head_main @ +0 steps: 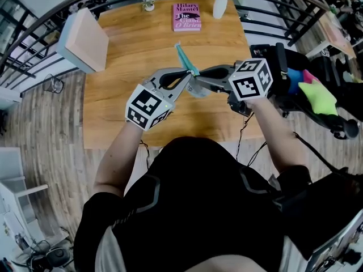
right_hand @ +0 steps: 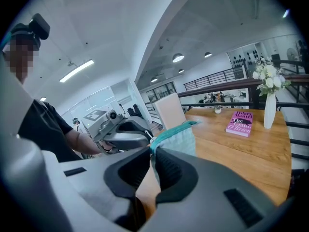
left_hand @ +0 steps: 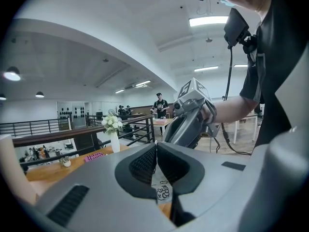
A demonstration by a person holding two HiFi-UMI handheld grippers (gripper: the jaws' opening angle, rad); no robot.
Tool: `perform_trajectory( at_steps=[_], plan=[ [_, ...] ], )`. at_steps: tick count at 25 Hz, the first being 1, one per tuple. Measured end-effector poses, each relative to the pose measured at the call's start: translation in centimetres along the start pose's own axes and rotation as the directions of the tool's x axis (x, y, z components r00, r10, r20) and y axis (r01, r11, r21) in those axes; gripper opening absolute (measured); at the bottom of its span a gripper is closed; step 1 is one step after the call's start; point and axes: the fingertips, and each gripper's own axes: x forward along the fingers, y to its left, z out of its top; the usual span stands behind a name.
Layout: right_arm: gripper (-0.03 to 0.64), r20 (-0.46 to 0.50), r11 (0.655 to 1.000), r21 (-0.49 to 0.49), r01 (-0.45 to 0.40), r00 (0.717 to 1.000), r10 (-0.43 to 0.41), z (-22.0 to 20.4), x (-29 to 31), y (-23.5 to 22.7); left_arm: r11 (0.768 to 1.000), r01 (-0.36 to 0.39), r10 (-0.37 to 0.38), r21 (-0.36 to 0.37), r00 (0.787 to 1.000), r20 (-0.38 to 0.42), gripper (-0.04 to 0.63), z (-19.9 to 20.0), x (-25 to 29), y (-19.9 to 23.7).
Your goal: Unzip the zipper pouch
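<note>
The pouch, pale blue-grey with a teal zipper band, hangs in the air above the wooden table, held up between both grippers. My left gripper comes in from the left and is shut on a small white printed tab at the zipper's end. In its own view the left gripper has its pads pressed together on that tab. My right gripper meets it from the right. Seen in its own view, the right gripper is shut on the pouch just under the teal band, with the left gripper right at the band's near end.
A pink book, a white vase with flowers and a small pot stand at the table's far side. A pale box sits at the far left corner. Railings run behind; a green plush lies to the right.
</note>
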Motion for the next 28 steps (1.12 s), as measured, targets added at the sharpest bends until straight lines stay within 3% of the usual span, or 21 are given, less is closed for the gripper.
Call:
perform_trajectory(
  at_steps=[9, 14, 24, 28],
  plan=[
    [0.043, -0.054, 1.0, -0.007, -0.029, 0.998, 0.029, -1.2, 0.3, 0.6, 0.988, 0.037, -0.039, -0.149, 0.999, -0.009, 0.032, -1.1, -0.2, -0.5],
    [0.043, -0.096, 0.997, -0.04, -0.061, 0.994, 0.057, -2.5, -0.2, 1.5, 0.975, -0.033, 0.029, -0.22, 0.999, -0.021, 0.028, -2.0, -1.1, 2.3],
    [0.043, -0.082, 0.998, -0.01, -0.067, 0.994, 0.065, -2.9, -0.2, 1.2, 0.973, -0.117, 0.102, -0.201, 0.991, -0.088, 0.029, -3.5, -2.3, 4.8],
    [0.044, -0.075, 0.998, 0.001, -0.055, 0.996, 0.055, -2.9, -0.6, 0.5, 0.973, -0.166, 0.148, -0.159, 0.982, -0.117, 0.029, -4.0, -2.7, 5.6]
  ],
)
